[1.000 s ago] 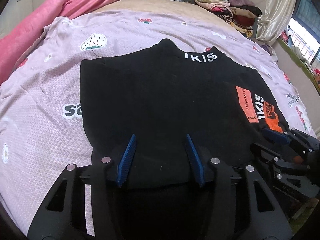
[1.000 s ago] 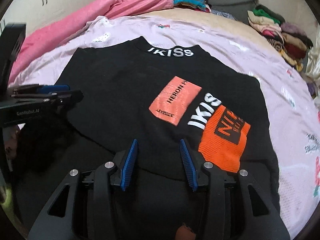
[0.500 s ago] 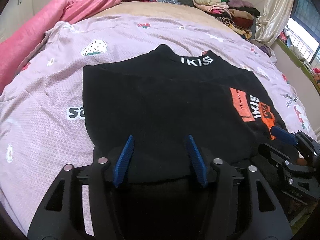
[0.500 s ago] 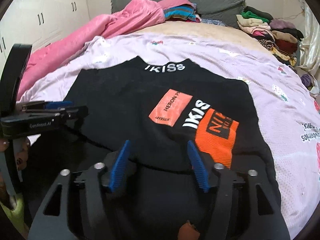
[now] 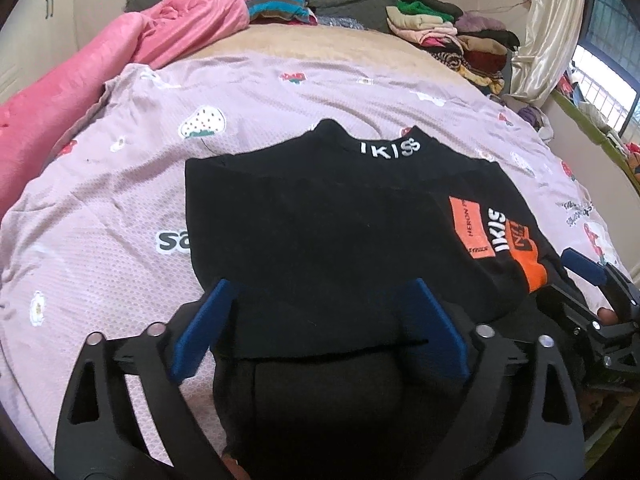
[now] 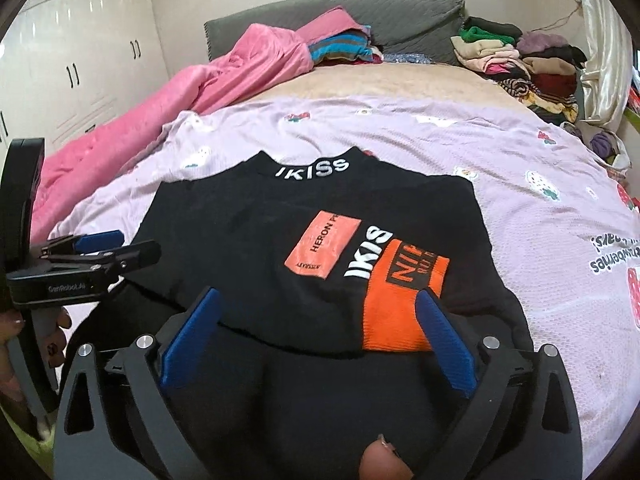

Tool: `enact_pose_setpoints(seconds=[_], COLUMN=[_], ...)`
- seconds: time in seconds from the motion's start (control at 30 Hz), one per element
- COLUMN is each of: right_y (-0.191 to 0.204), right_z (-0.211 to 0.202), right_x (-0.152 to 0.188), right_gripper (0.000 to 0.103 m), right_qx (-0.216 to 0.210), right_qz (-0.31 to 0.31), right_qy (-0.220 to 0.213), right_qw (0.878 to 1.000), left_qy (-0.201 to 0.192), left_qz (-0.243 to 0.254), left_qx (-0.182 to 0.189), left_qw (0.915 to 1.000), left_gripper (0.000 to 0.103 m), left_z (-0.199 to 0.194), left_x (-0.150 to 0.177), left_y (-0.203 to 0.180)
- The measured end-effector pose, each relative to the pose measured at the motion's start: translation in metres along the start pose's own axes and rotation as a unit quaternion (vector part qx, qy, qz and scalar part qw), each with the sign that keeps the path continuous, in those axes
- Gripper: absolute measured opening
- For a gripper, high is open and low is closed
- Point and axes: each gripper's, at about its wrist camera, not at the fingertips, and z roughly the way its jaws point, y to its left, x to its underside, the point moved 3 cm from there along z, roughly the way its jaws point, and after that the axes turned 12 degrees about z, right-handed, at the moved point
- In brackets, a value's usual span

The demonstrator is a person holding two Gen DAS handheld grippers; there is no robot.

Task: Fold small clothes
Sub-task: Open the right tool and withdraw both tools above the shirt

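Your left gripper [image 5: 320, 328] is standing wide: its blue pads [image 5: 202, 330] have just been spreading, and they are pressing on nothing, though the near hem of the black top [image 5: 320, 240] is lying in the gap between them. Your right gripper [image 6: 320, 336] is doing the same, its pads [image 6: 446, 344] having just been opening to full width; the folded hem and the orange cuff [image 6: 400, 316] are sitting between them, untouched as far as the view shows.

From the left camera, the top is spreading out from 6 o'clock toward 12, its collar with white lettering [image 5: 390, 148] lying at about 12 o'clock and the orange patches [image 5: 496, 236] at about 3. A folded layer is ending in a straight edge just ahead of your pads, with more black cloth lying beneath it toward you. Your right gripper is showing at 4 o'clock [image 5: 588, 276], just beside the top's right edge.

From the right camera, your left gripper [image 6: 100, 252] is sitting at 9 o'clock, next to the top's left edge, with your hand [image 6: 24, 336] gripping its handle at 8 o'clock. A fingertip [image 6: 384, 462] is showing at 6 o'clock.

The top is resting flat on a lilac sheet [image 5: 100, 248] printed with strawberries. Beyond it, a pink blanket [image 6: 240, 76] is bunching at 11 o'clock, a grey headboard [image 6: 400, 20] is standing at 12, and a pile of clothes [image 6: 520, 64] is sitting at 1 o'clock.
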Motion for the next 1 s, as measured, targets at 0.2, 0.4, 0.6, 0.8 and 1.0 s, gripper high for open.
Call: enact_pose_setpoints(seconds=[0.2, 0.4, 0.6, 0.8, 1.0], right_y=[-0.005, -0.011, -0.016, -0.018, -0.023], right_z=[-0.007, -0.012, -0.019, -0.029, -0.039], right_x=[-0.003, -0.004, -0.004, -0.005, -0.004], right_gripper=[0.098, 0.098, 0.098, 0.098, 0.098], right_qx=[-0.001, 0.005, 0.012, 0.016, 0.020], right_qz=[0.012, 0.022, 0.024, 0.022, 0.019], right_qy=[-0.009, -0.016, -0.021, -0.028, -0.032], right_qw=[1.000, 1.000, 0.999, 0.999, 0.999], left_qy=[-0.020, -0.022, -0.026, -0.037, -0.044], left_qz=[0.007, 0.005, 0.007, 0.003, 0.007], left_qx=[-0.010, -0.004, 0.004, 0.010, 0.001], left_qw=[0.9997, 0.9997, 0.9996, 0.9992, 0.9990], left_gripper=[0.093, 0.093, 0.093, 0.093, 0.093], left_z=[-0.009, -0.013, -0.018, -0.025, -0.032], left_x=[-0.004, -0.004, -0.004, -0.003, -0.001], left_y=[-0.002, -0.007, -0.012, -0.015, -0.017])
